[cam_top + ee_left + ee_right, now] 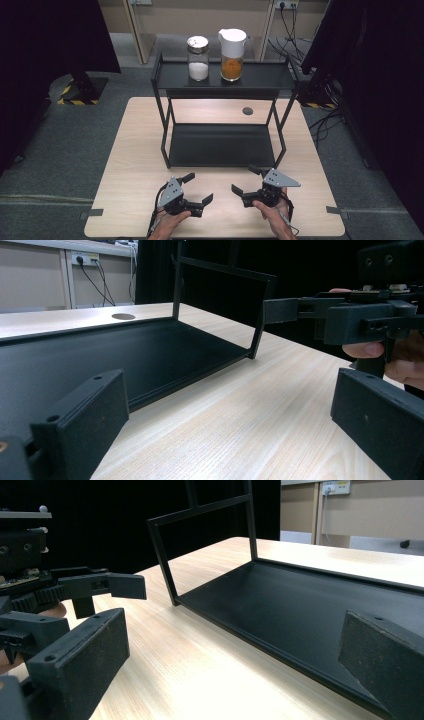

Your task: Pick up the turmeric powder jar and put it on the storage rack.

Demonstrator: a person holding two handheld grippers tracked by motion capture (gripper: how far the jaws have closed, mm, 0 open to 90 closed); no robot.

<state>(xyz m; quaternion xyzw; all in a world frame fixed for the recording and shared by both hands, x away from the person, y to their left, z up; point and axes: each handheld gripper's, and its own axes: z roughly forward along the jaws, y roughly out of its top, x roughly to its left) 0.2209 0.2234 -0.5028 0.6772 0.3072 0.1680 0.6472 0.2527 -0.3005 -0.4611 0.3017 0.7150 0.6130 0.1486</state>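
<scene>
Both grippers low over the near edge of the surface (130,150), in front of the rack (165,85), well apart from each other. Left gripper (200,187) fingers spread wide, grasping nothing; 1 finger toward the rack's lower shelf (220,145), the other toward the middle of the surface. Right gripper (246,180) same: fingers released, nothing between them, 1 near the rack's front right leg, 1 toward centre. Held by a hand (170,222) on the left and a hand (274,217) on the right, forearms in from the bottom edge. Left gripper view: 2 pads (82,425) far apart, bare wood between, lower shelf at left, right gripper farther off at upper right. Right gripper view: fingers (80,655) equally wide, lower shelf corner ahead, left gripper off to the left. Nearest items well away, both on the rack's top shelf (270,75): jar (198,58) with white contents and a metal lid at left, jug (232,48) with orange contents and a white lid just beside it at right, both upright, not touching. Lower shelf bare, flat on the surface. Small dark round hole (247,111) in the surface behind the rack.
</scene>
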